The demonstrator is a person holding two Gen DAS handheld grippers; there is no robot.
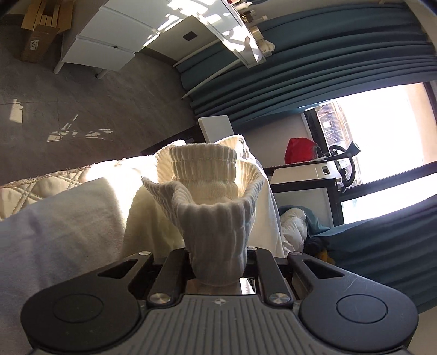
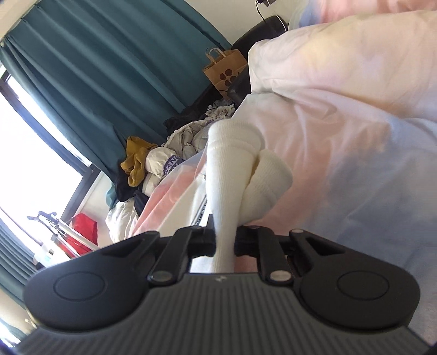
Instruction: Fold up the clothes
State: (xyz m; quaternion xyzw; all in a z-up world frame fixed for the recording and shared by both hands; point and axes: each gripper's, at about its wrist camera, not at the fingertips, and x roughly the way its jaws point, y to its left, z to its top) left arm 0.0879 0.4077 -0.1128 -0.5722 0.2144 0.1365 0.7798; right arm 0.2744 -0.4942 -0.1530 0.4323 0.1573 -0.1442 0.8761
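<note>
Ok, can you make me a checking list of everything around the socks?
Surface: pale bedding, rumpled.
Job's things: white ribbed sock, cuff spread open; in the right view, white socks bunched together.
Clutter: clothes pile, paper bag, red bag.
Grippers: left gripper and right gripper each shut on sock fabric.
Cables: thin dark cable by the wall.
Surroundings: teal curtains, bright window, white drawers.

A sock (image 1: 215, 218) sits between each claw's fingers, above the bedding (image 2: 341, 123), clothes pile (image 2: 164, 158) behind.
</note>
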